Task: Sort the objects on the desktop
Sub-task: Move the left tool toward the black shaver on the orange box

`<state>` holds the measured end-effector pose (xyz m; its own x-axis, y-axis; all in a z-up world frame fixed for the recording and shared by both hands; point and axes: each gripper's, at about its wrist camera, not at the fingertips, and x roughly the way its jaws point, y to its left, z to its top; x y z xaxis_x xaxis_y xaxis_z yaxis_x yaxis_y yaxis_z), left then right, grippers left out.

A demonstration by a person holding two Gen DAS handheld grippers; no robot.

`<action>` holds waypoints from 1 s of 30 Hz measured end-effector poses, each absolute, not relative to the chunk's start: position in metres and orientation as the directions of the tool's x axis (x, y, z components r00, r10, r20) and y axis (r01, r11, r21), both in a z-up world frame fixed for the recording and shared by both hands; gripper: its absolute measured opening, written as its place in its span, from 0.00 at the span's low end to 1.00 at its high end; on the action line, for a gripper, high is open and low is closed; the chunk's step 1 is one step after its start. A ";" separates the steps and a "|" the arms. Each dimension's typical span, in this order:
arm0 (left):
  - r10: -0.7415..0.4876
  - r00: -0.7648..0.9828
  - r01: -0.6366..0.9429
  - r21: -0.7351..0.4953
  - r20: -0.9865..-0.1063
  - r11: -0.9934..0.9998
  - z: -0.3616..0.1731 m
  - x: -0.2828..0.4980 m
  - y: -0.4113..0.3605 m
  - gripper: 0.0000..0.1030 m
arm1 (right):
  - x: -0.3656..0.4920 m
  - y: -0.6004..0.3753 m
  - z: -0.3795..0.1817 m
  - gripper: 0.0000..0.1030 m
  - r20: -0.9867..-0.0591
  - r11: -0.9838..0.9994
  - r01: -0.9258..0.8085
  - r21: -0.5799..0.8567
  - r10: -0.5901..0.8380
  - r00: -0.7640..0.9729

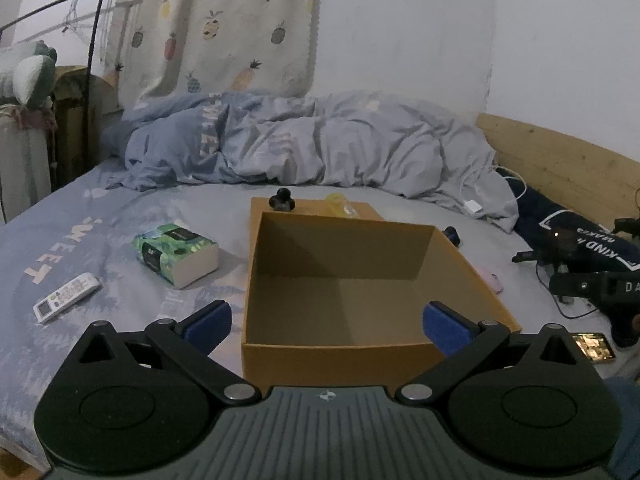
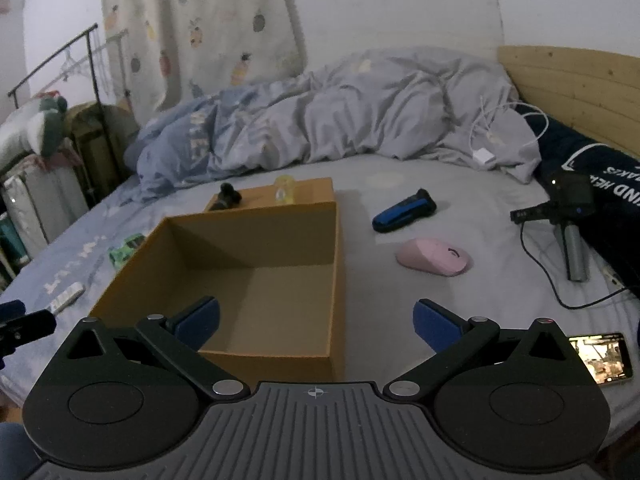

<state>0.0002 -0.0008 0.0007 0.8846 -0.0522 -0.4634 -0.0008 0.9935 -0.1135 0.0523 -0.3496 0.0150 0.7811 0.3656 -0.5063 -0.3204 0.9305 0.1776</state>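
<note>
Jaws of left gripper (image 1: 327, 326) and right gripper (image 2: 316, 320) spread wide, both holding nothing. One open cardboard box (image 1: 360, 280) mid-frame on bed, nothing inside. Frame left: one tissue pack (image 1: 176, 254), one white remote (image 1: 66, 297). Frame right: one pink mouse (image 2: 434, 262), one blue shaver (image 2: 404, 210), one phone (image 2: 604, 358).
</note>
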 end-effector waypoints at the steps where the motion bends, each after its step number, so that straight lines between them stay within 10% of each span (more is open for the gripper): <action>1: -0.055 0.886 0.001 -0.116 -0.460 0.993 0.002 0.001 -0.003 1.00 | 0.052 -0.349 0.015 1.00 -0.507 0.931 -0.320 0.177 0.365 0.781; 30: -0.135 0.885 0.077 -0.146 -0.446 0.986 -0.002 -0.001 0.000 1.00 | 0.046 -0.346 0.018 1.00 -0.478 0.905 -0.388 0.172 0.421 0.771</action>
<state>-0.0011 -0.0003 -0.0016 0.8850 -0.1350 -0.4456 0.0772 0.9863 -0.1456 0.0460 -0.3456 0.0179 0.7708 0.4210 -0.4781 -0.3880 0.9055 0.1718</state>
